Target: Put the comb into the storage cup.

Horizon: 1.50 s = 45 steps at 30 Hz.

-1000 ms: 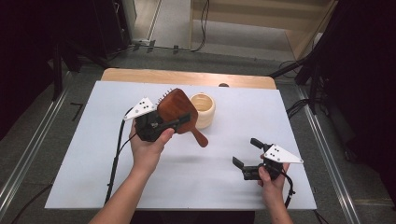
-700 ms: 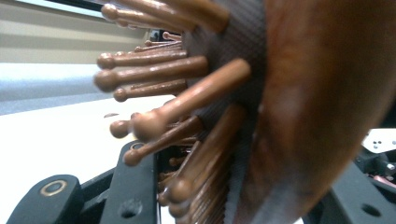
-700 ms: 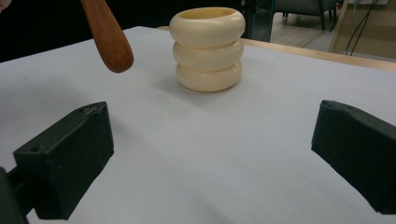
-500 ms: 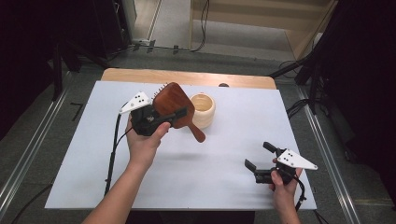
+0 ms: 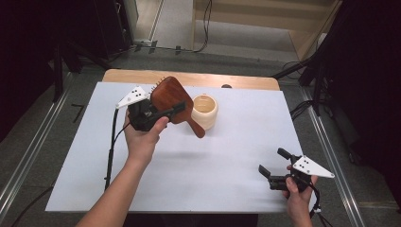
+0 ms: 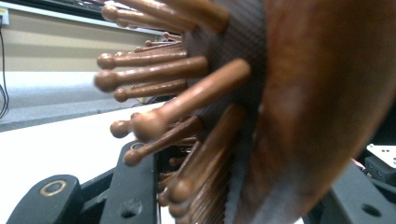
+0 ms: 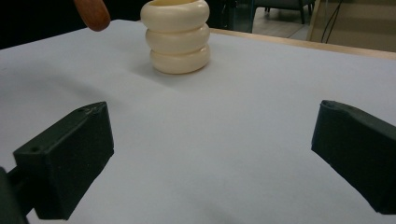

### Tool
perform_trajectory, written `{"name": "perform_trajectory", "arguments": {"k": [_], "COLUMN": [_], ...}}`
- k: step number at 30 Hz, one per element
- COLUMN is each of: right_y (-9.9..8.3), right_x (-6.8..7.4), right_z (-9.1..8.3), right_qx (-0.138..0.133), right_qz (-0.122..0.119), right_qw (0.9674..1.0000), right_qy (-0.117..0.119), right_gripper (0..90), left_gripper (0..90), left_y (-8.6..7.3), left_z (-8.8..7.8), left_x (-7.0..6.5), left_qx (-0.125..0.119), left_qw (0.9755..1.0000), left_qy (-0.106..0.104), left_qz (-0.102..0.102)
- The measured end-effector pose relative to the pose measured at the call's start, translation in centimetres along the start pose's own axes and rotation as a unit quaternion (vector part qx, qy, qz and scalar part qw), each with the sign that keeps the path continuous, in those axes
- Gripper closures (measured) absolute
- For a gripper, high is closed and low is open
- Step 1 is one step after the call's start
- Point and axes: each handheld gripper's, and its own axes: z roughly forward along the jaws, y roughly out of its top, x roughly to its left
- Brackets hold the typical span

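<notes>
A reddish-brown wooden paddle hairbrush (image 5: 168,92) hangs above the white table cover, and my left gripper (image 5: 166,108) is shut on its head. Its handle slants down to the right toward a cream ribbed cup (image 5: 204,111). In the left gripper view the brush (image 6: 308,107) sits between the black jaws with its wooden bristles (image 6: 163,116) pointing left. My right gripper (image 5: 273,161) stands open low over the front right of the table, with nothing between its jaws. The right gripper view (image 7: 217,140) faces the cup (image 7: 177,35), and the brush handle's tip (image 7: 93,14) shows at the top left.
The white cover (image 5: 213,189) spans the table, with a strip of wooden tabletop (image 5: 189,78) at the far edge. Black cables trail from both grippers. Dark stands and floor rails flank the table.
My right gripper has drifted to the right and toward the near edge, still open. The left hand has shifted only slightly, toward the far side, with the brush held.
</notes>
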Motion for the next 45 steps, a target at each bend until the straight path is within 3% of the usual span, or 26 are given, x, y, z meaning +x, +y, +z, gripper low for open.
{"name": "perform_trajectory", "arguments": {"k": [24,45], "right_y": [-0.3,-0.4], "right_x": [-0.5,-0.5], "right_z": [-0.1,0.0], "right_qx": [-0.004,-0.004], "right_qz": [0.010,0.008], "right_qw": [0.9999,1.0000], "right_qy": [0.000,0.003], "right_gripper": [0.0,0.0], "left_gripper": [56.3,56.3], "left_y": [1.2,2.7], "left_z": [0.7,2.9], "left_x": [1.8,2.2], "left_qx": [-0.013,-0.023], "left_qw": [0.9998,0.9996], "left_qy": [0.014,0.018], "left_qz": [-0.006,0.001]}}
